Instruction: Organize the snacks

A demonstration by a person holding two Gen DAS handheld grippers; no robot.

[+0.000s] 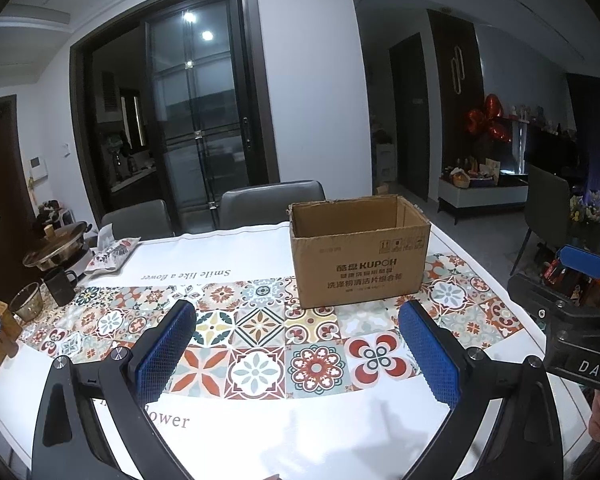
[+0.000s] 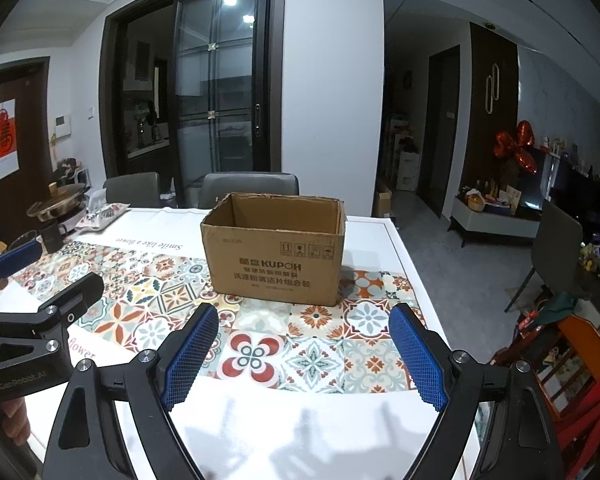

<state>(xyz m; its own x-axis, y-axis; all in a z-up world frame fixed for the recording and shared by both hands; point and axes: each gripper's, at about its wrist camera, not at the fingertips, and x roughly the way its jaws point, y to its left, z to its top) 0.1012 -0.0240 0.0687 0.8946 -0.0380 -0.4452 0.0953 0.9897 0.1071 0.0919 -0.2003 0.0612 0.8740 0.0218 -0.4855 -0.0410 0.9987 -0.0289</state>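
Note:
An open brown cardboard box [image 1: 360,258] printed KUPOH stands on the tiled tablecloth [image 1: 260,332], past both grippers; it also shows in the right wrist view [image 2: 274,258]. Its inside looks empty from here. My left gripper [image 1: 298,346] is open and empty, low over the cloth in front of the box. My right gripper [image 2: 304,354] is open and empty, also in front of the box. A patterned snack bag [image 1: 110,256] lies at the table's far left, also seen in the right wrist view [image 2: 102,214].
A hot pot [image 1: 58,246], a dark mug [image 1: 60,284] and a glass bowl [image 1: 26,304] stand at the left edge. Two grey chairs [image 1: 272,200] stand behind the table. The other gripper [image 1: 572,312] shows at the right. More packets lie on an orange stool [image 2: 568,344] to the right.

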